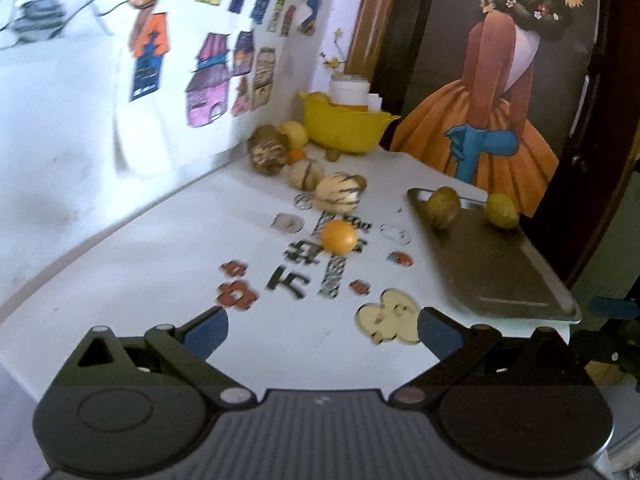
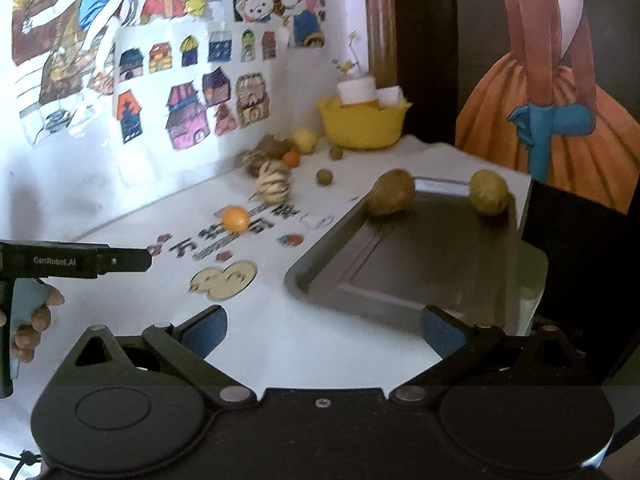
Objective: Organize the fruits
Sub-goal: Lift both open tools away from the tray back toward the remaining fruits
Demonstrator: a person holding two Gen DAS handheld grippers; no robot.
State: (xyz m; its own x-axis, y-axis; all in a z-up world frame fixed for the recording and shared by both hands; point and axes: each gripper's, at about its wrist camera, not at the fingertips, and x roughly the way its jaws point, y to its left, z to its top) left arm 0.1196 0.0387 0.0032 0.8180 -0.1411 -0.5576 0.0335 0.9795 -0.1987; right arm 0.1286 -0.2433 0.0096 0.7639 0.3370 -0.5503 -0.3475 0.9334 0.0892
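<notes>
An orange [image 1: 339,237] [image 2: 235,218] lies on the white table, straight ahead of my open, empty left gripper [image 1: 322,334]. Striped melons [image 1: 340,193] [image 2: 273,186] and other fruits sit further back by the wall. A dark metal tray [image 1: 496,264] [image 2: 408,264] at the right holds a brownish pear [image 1: 442,207] [image 2: 391,193] and a yellow-green fruit [image 1: 501,211] [image 2: 489,192] at its far end. My right gripper [image 2: 324,334] is open and empty, just before the tray's near edge.
A yellow bowl [image 1: 344,128] [image 2: 366,126] with white containers stands at the back corner. Small round fruits [image 2: 324,177] lie near it. Stickers cover the tabletop. The left gripper's body [image 2: 76,260] and the hand holding it show at the right view's left edge.
</notes>
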